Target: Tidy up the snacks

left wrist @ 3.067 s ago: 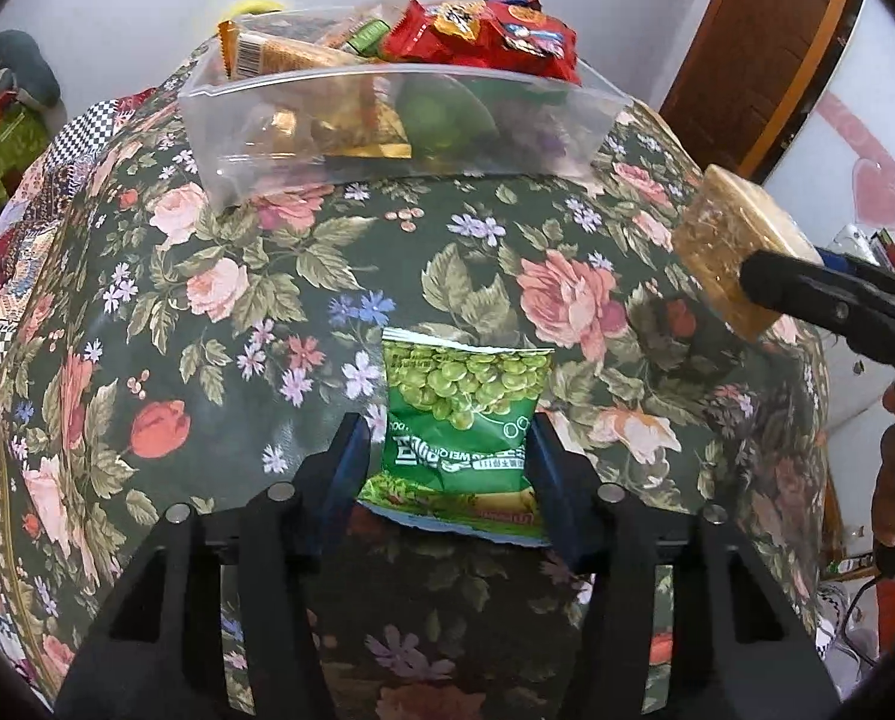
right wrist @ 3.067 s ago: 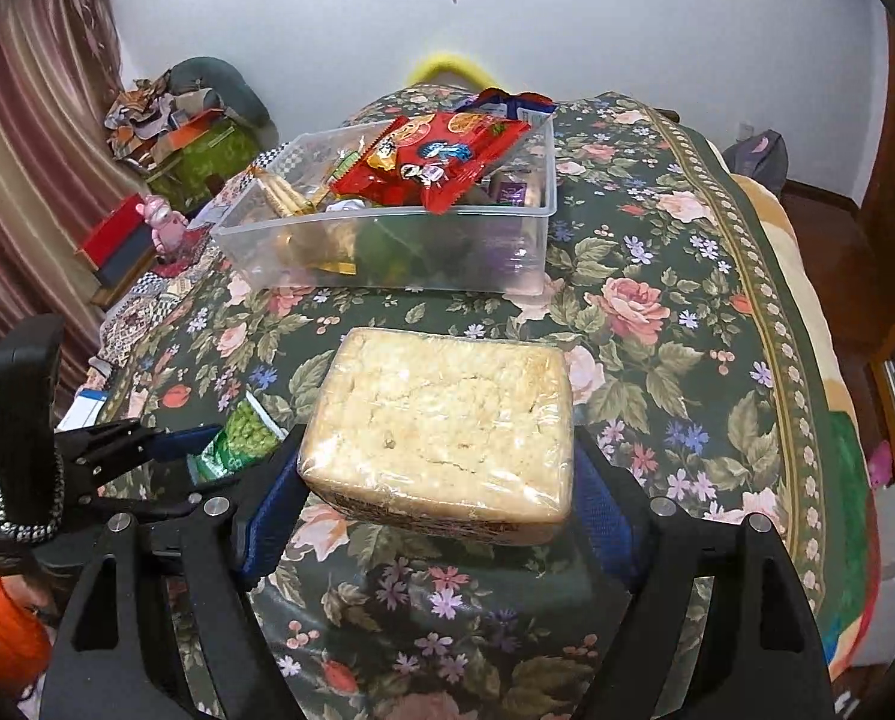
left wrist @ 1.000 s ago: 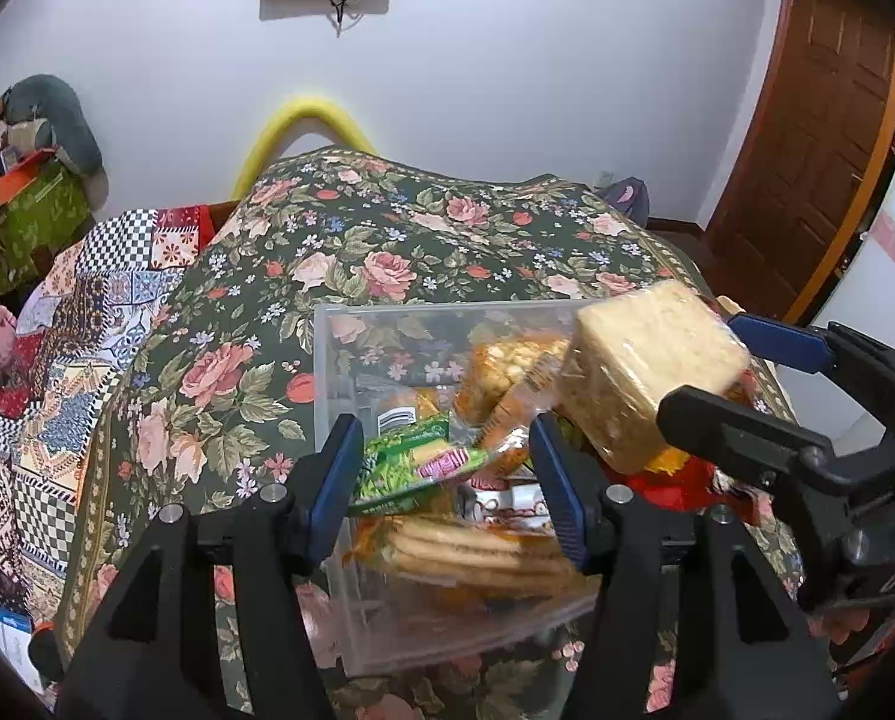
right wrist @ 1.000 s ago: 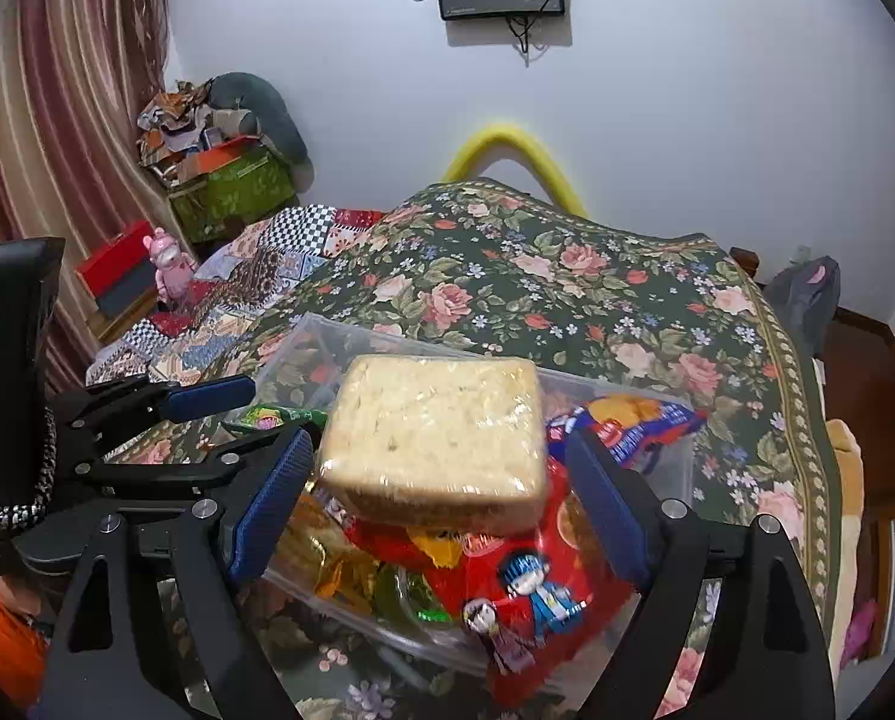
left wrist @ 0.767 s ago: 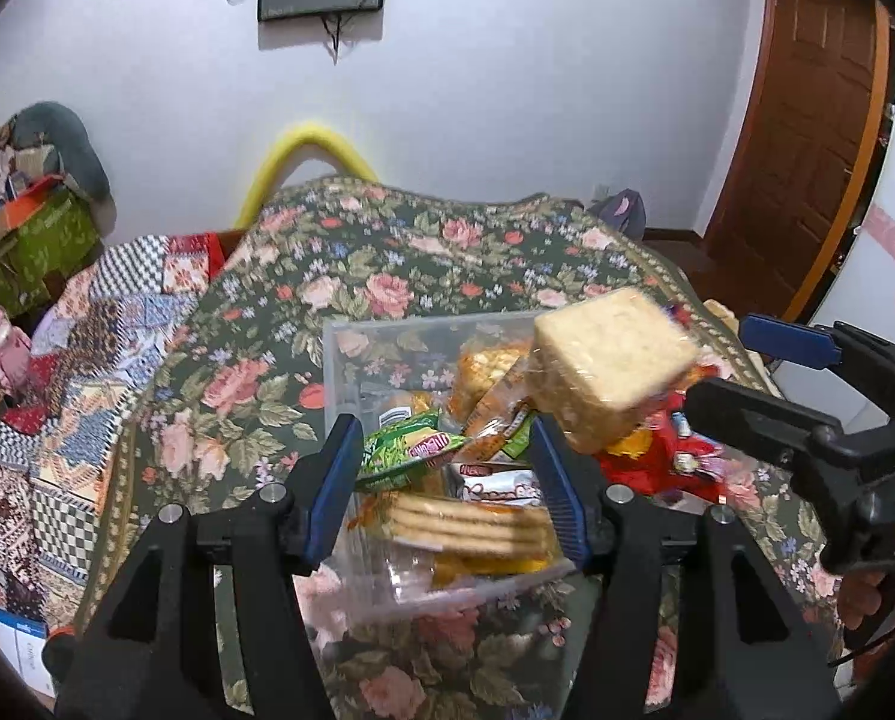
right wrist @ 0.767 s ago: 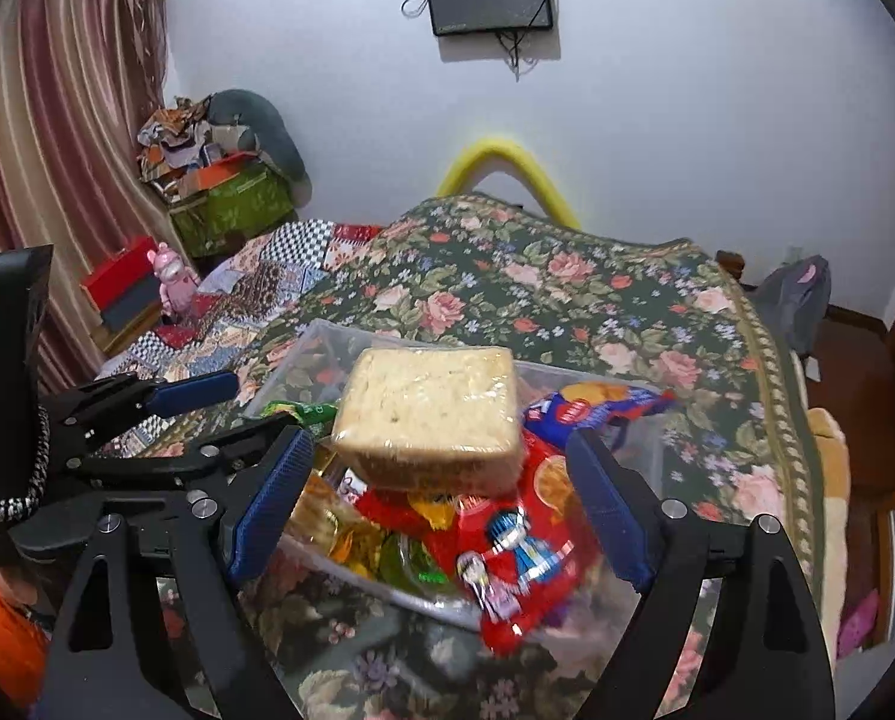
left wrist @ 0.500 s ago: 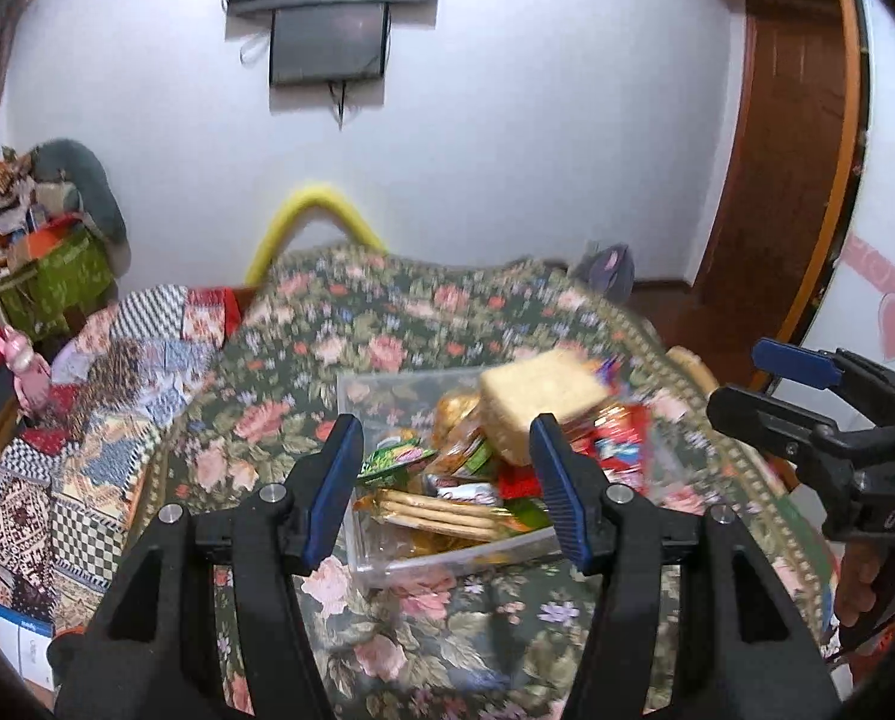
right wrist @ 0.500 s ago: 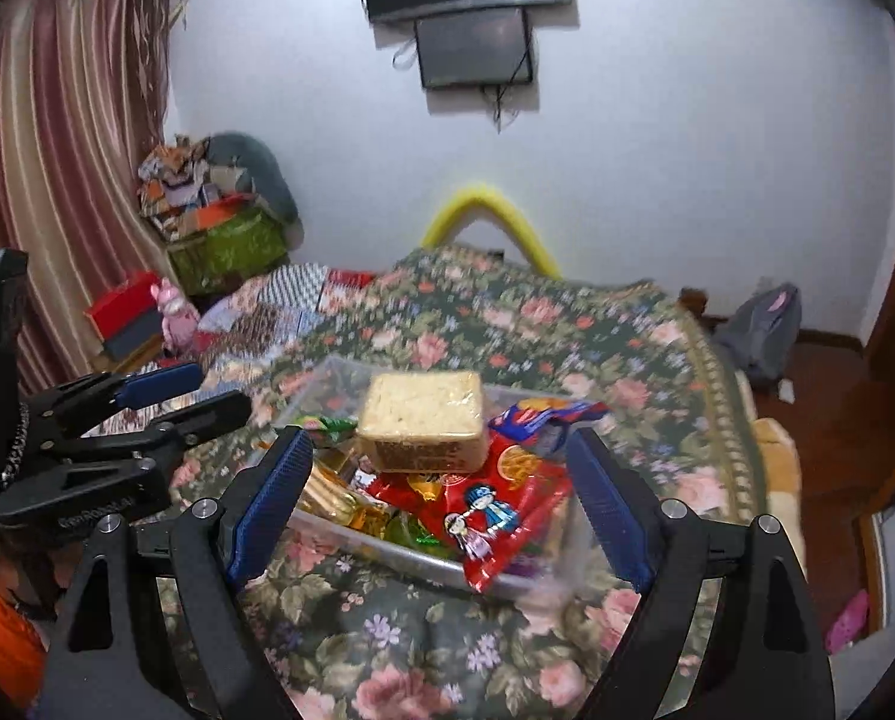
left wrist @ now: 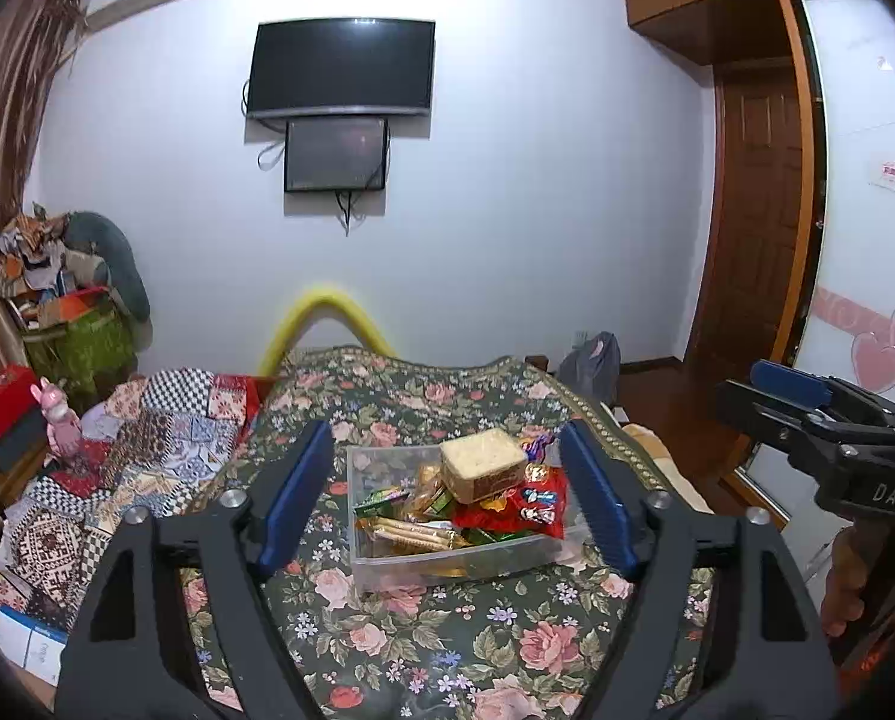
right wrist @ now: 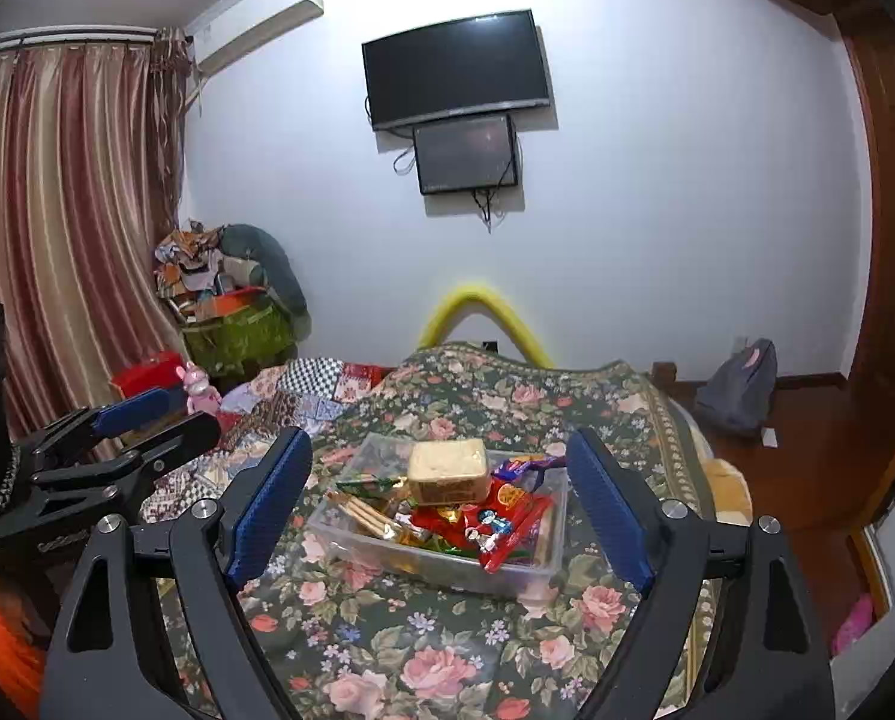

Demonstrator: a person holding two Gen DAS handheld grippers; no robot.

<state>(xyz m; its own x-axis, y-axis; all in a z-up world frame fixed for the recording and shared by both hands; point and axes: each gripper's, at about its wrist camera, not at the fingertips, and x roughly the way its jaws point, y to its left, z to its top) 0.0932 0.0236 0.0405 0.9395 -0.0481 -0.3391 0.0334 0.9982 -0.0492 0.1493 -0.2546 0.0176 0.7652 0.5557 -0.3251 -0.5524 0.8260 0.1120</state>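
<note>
Fingers (left wrist: 296, 497) of our left gripper (left wrist: 447, 501) stand spread wide with nothing between them, and our right gripper (right wrist: 438, 507) is equally wide apart and empty; both hang raised above the near edge of the bed (right wrist: 447, 648), well back from the snacks. Three seconds ago we clamped the green pea packet (left wrist: 380, 497) on the left and the wrapped cracker block (right wrist: 446, 469) on the right; a second ago both hovered over the clear bin (right wrist: 441, 564), and half a second ago the block already sat released. Now the block rests on top of the pile, on the red snack bag (right wrist: 495, 525), with the pea packet tucked at the bin's left side beside the biscuit sticks (left wrist: 414, 534). The bin sits around the middle of the floral bedspread, and no loose snack shows on the bedspread around it. We judge the sorting finished, or nearly so. Since the previous frame we have pulled farther back and higher, so the bin looks smaller and more of the wall and television (left wrist: 342, 69) shows.
</note>
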